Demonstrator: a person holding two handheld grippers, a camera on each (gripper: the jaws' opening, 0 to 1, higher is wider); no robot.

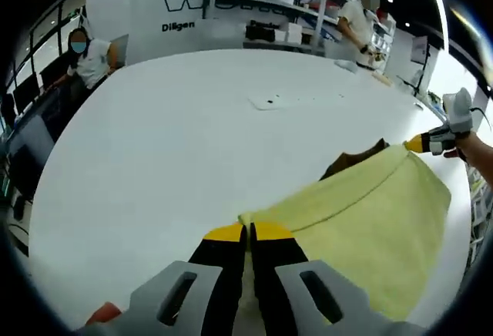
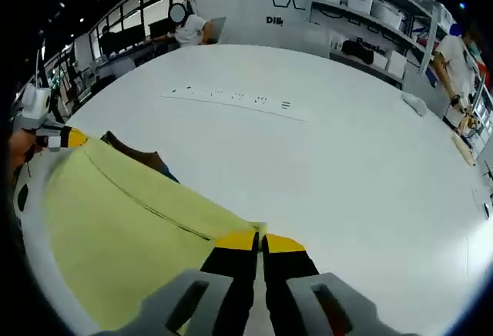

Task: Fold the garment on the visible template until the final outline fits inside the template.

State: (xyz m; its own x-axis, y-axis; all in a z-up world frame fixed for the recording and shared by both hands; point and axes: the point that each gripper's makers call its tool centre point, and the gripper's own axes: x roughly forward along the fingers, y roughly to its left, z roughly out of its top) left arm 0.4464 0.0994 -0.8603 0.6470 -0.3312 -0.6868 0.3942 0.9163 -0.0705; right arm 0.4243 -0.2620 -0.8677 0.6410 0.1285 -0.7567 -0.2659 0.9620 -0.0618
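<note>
You are clamping both claws, left (image 1: pixel 248 233) and right (image 2: pixel 259 241), on the yellow garment's (image 1: pixel 370 220) edge over the white worktop (image 1: pixel 177 143), mid-fold; next, I judge, carrying it toward 12 o'clock.

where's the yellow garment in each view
Left gripper view: the yellow garment fills the lower right, one corner pinched in the left gripper.
Right gripper view: it spreads across the lower left, a corner in the right gripper.
Shared landmark: the brown piece peeking from the garment's far edge.

Both hand-held grippers, left (image 1: pixel 247 233) and right (image 2: pixel 259 240), jaws closed, held low.
</note>
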